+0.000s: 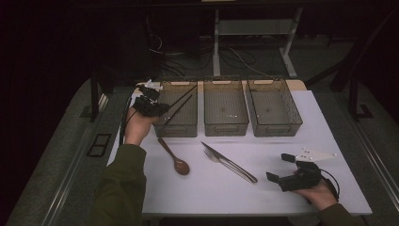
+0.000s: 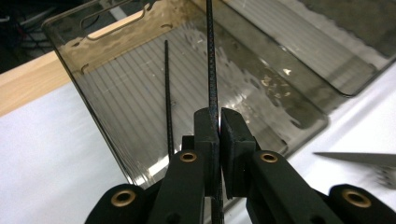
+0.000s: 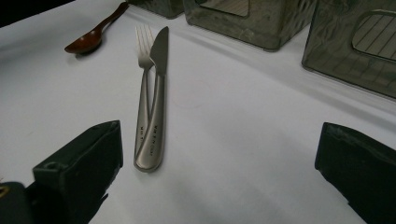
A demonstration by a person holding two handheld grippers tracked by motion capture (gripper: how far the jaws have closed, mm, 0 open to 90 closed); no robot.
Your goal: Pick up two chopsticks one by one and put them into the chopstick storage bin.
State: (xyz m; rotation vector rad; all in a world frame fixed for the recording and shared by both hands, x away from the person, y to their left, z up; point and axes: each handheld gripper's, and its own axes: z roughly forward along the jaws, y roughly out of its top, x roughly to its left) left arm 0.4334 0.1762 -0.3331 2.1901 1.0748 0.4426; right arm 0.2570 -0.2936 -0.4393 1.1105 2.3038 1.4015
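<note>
While right tongs (image 3: 219, 154) gape idle, left tongs (image 2: 219, 135) clench chopstick (image 2: 211, 56) over left bin (image 2: 107, 93).

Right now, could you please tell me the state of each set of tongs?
Left tongs: shut on a black chopstick over the left bin.
Right tongs: open, holding nothing, facing the knife and fork.

In front of you the white-covered counter (image 1: 282, 146) carries three smoky bins (image 1: 226, 110) in a row at the back, a brown spoon (image 1: 175, 159) nearer you, and a fork (image 1: 212, 157) touching a knife (image 1: 230, 164).
</note>
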